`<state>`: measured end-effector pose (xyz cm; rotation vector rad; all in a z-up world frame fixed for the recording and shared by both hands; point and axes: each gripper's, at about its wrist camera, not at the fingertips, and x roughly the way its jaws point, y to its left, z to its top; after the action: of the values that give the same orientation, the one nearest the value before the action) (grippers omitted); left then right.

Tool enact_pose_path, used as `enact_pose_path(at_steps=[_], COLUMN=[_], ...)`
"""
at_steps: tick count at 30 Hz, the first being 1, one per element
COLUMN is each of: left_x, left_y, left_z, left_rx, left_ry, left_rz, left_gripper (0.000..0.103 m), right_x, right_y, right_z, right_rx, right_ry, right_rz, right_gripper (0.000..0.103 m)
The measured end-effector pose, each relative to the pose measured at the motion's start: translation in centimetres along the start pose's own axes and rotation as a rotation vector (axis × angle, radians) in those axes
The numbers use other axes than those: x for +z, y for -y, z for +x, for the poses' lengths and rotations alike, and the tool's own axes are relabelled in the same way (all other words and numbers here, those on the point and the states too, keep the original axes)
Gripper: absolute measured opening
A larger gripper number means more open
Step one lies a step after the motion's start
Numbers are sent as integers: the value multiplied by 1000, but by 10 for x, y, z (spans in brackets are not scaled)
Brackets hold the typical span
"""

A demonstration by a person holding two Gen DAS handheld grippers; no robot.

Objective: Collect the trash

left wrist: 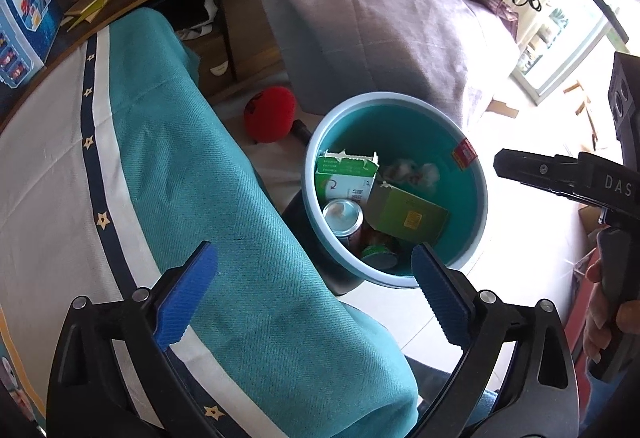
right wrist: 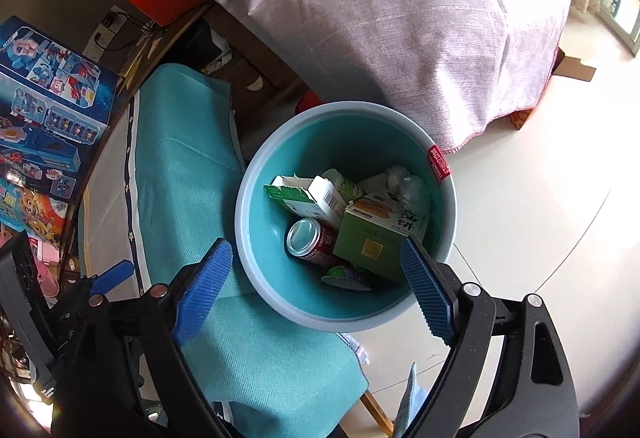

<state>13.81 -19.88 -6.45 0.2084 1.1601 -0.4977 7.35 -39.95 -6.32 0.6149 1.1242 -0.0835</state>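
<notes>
A teal bin with a pale blue rim (left wrist: 320, 142) (right wrist: 248, 174) stands on the floor beside the table. Inside lie a green box (left wrist: 404, 216) (right wrist: 372, 238), a torn green-and-white carton (left wrist: 344, 178) (right wrist: 304, 194), a red can (left wrist: 344, 218) (right wrist: 316, 242), a crumpled tissue (left wrist: 416, 172) (right wrist: 408, 186) and a green wrapper (right wrist: 346, 276). My left gripper (left wrist: 314, 296) is open and empty above the table edge. My right gripper (right wrist: 316, 292) is open and empty over the bin; it also shows in the left wrist view (left wrist: 532, 174).
A teal tablecloth with a white and navy star border (left wrist: 208, 190) (right wrist: 180, 166) covers the table. A large purple-grey cloth-covered object (left wrist: 380, 22) (right wrist: 400, 22) stands behind the bin. A red round object (left wrist: 270, 114) lies on the floor. Blue toy boxes (right wrist: 48, 86) sit at the left.
</notes>
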Motion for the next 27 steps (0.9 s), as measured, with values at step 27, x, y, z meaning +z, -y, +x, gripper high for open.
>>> enact_pose_path(at_steps=[27], left_x=[-62], left_y=[-55], left_z=[-63], left_rx=[36], left_ry=[93], left_rz=[-104], left_gripper=[99], right_x=[-75], right_y=[-71], right_z=[-31], right_rx=[-193], right_ry=[20], right_rz=[-234], right_gripper=[96])
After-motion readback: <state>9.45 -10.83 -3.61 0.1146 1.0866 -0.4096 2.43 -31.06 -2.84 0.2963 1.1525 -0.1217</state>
